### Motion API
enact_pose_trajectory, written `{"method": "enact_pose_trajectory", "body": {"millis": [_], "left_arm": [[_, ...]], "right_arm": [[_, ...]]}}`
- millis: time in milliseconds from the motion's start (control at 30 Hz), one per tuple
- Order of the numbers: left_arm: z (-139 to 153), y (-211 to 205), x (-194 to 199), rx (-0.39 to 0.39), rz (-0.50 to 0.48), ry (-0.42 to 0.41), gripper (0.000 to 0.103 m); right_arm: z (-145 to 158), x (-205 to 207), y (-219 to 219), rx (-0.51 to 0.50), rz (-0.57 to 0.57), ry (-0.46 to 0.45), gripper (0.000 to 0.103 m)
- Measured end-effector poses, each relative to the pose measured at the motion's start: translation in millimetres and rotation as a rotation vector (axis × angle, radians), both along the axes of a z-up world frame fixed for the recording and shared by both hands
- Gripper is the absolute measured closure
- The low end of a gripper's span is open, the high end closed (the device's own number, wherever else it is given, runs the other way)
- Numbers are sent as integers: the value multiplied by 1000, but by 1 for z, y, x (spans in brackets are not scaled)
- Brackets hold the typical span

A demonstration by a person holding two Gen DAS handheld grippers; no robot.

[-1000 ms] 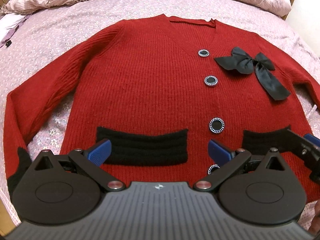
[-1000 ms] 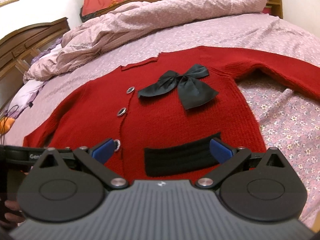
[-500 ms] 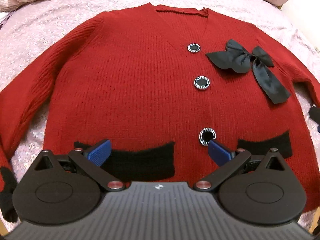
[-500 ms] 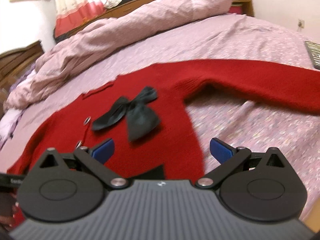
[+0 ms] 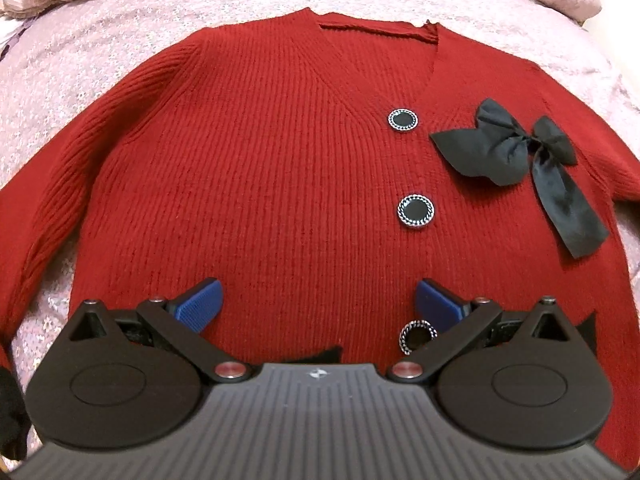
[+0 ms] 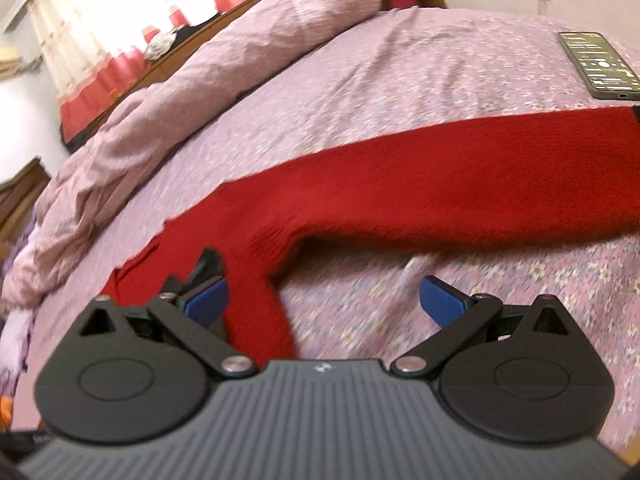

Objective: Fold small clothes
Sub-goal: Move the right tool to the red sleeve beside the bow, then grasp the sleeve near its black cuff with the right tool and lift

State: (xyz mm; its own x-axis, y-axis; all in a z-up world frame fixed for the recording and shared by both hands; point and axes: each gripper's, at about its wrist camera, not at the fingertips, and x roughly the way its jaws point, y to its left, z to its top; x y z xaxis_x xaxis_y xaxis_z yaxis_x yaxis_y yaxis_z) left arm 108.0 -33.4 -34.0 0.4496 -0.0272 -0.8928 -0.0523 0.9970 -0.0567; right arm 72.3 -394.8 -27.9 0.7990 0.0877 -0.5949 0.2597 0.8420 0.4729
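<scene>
A small red knitted cardigan (image 5: 260, 168) lies flat and front-up on the bed, with round black buttons (image 5: 415, 212) down its front and a black bow (image 5: 516, 156) on the chest. My left gripper (image 5: 318, 300) hovers open over its lower body, nothing between the blue pads. In the right wrist view one red sleeve (image 6: 460, 192) stretches out to the right over the sheet. My right gripper (image 6: 324, 296) is open beside the armpit, empty; its left pad overlaps the cardigan's side edge. The hem and pockets are mostly hidden behind the left gripper.
A pink flowered sheet (image 6: 400, 80) covers the bed. A rumpled pink duvet (image 6: 200, 92) lies along the far side. A phone (image 6: 596, 64) rests on the sheet beyond the sleeve's end. A wooden headboard and red-trimmed curtain stand behind.
My left gripper has advanced up the cardigan, from the pockets to the lower buttons. My right gripper has swung right, off the bow and body toward the outstretched sleeve.
</scene>
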Motion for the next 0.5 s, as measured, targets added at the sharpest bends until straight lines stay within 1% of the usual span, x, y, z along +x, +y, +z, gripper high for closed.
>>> {"method": "enact_pose_trajectory", "body": {"millis": [167,300,500], "left_arm": [[-6,-4,6,24,-1,1,0],[-9,-6,8,31,3,3,0],[-12,-7,9,40,0,5,0]], "right_arm": [[-8,7,-25,21,-74,14,0],[-18,12,-43,97,-113,26,0],[-22,21,-53,124,-146,-11,0]]}}
